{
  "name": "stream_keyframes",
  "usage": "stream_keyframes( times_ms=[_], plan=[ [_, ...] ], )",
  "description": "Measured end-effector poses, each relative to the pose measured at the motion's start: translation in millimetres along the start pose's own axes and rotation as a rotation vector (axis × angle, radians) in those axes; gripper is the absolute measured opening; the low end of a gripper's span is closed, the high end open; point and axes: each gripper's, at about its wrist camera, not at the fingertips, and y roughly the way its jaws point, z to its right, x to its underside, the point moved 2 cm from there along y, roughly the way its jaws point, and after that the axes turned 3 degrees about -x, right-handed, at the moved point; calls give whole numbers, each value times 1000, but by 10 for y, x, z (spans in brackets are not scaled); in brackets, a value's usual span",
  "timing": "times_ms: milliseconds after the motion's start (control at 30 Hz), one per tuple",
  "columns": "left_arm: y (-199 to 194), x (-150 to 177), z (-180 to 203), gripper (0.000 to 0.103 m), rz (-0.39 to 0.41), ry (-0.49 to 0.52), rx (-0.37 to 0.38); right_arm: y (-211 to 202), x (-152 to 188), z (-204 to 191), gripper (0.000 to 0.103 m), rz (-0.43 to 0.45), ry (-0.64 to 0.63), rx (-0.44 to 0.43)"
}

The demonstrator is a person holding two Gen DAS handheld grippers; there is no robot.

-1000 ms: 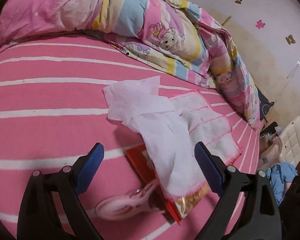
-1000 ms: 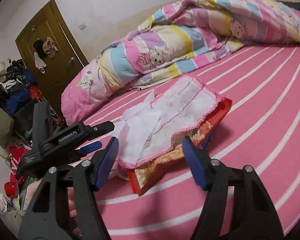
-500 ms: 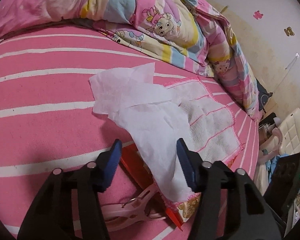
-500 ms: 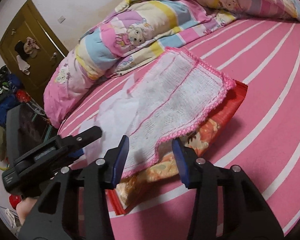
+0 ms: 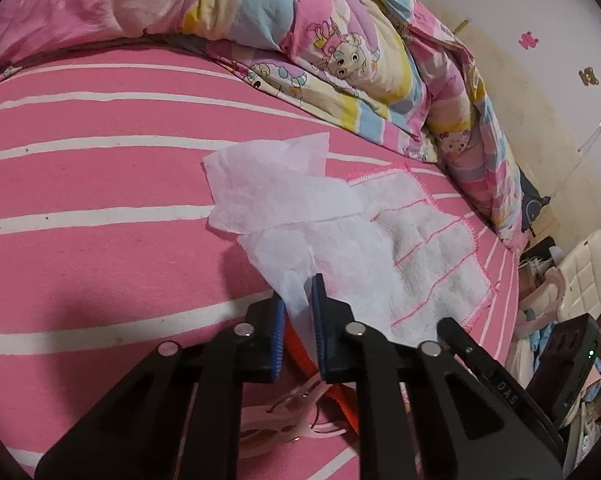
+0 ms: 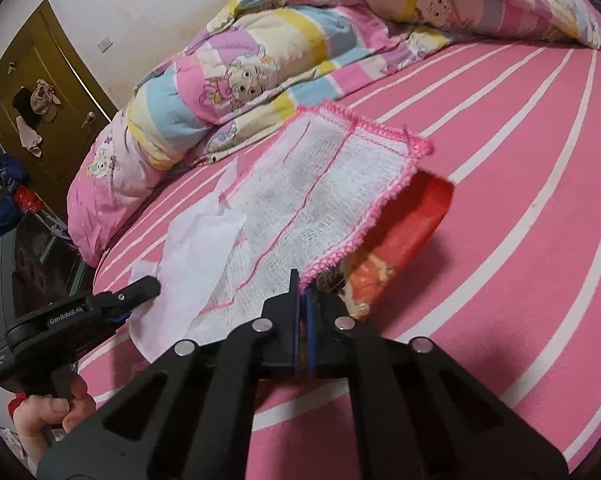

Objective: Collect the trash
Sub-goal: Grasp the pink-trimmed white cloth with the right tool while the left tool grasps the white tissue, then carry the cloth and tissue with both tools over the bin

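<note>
I have two grippers on the bed (image 5: 100,208), which has a pink sheet with white stripes. The left gripper (image 5: 298,312) has its jaws closing on the near end of the white tissue (image 5: 284,200); the thin paper sits right between the blue pads. The right gripper (image 6: 300,296) has its jaws together, pinched on the near corner of the white cloth (image 6: 320,200) with the pink edge.

The tissue lies partly on the cloth, and the cloth lies over a red snack wrapper (image 6: 396,240). A pink clothes peg (image 5: 292,416) rests on the bed just under my left gripper.

To do this well, I think I should lift slowly. The tissue is very thin and could rip if I tug hard. I would raise the left side gently and peel the tissue off the cloth. I would hold the cloth steady with the right side so it does not drag the wrapper along. The wrapper looks like trash too, so it needs picking up after.

For writing, I can read "GenRobot.AI" on the side of the left gripper in the right view. The wrapper has cartoon pictures, but I cannot read any words on it.
</note>
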Motion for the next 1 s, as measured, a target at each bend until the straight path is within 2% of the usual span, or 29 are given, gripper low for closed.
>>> stream_keyframes(
  times_ms=[100, 233, 433, 567, 667, 767, 1000],
  plan=[
    [-87, -18, 1, 5, 25, -3, 7, -115, -54, -43, 3, 47, -28, 26],
    [-297, -21, 47, 4, 77, 13, 36, -391, -170, -161, 3, 146, -73, 41],
    [-792, 136, 229, 2, 147, 3, 142, -984, -205, -404, 3, 275, -134, -39],
    [-1171, 244, 338, 2, 211, -25, 179, -1468, -174, -659, 3, 361, -218, -95],
    [-1478, 367, 356, 2, 254, -57, 178, -1649, -172, -776, 3, 362, -259, -116],
    [-1690, 463, 371, 2, 264, -93, 184, -1778, -230, -819, 3, 352, -268, -136],
    [-2151, 601, 492, 2, 300, -94, 170, -2044, -447, -979, 3, 355, -289, -159]
  ],
)
